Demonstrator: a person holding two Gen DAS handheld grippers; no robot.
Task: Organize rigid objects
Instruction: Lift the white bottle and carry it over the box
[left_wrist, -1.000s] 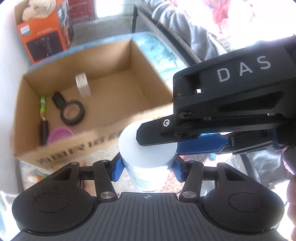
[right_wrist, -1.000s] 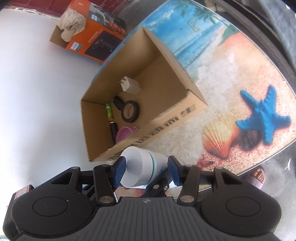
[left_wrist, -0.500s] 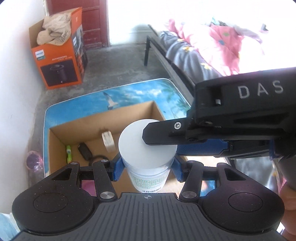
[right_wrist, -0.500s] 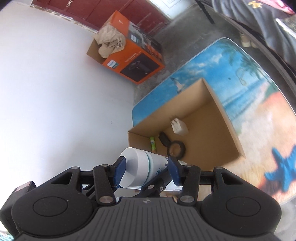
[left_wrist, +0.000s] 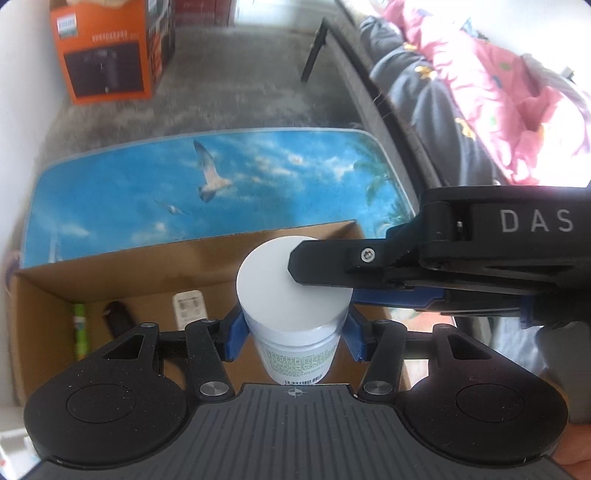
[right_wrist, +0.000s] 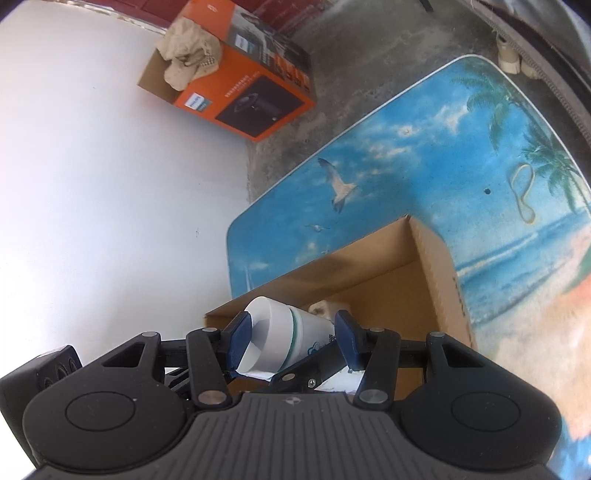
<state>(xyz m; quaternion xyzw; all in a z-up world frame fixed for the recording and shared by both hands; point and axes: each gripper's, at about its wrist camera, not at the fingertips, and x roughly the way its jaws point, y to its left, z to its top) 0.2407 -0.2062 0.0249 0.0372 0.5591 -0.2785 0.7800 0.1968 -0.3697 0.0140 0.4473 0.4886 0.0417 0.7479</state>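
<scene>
We hold the white jar (left_wrist: 293, 295) over the cardboard box (left_wrist: 207, 262) with both grippers: left gripper (left_wrist: 293, 334) jaws half-open, clamped on its body; right gripper (right_wrist: 291, 338) likewise at its lid. Risk: uneven release tips it onto the charger (left_wrist: 188, 306).
</scene>
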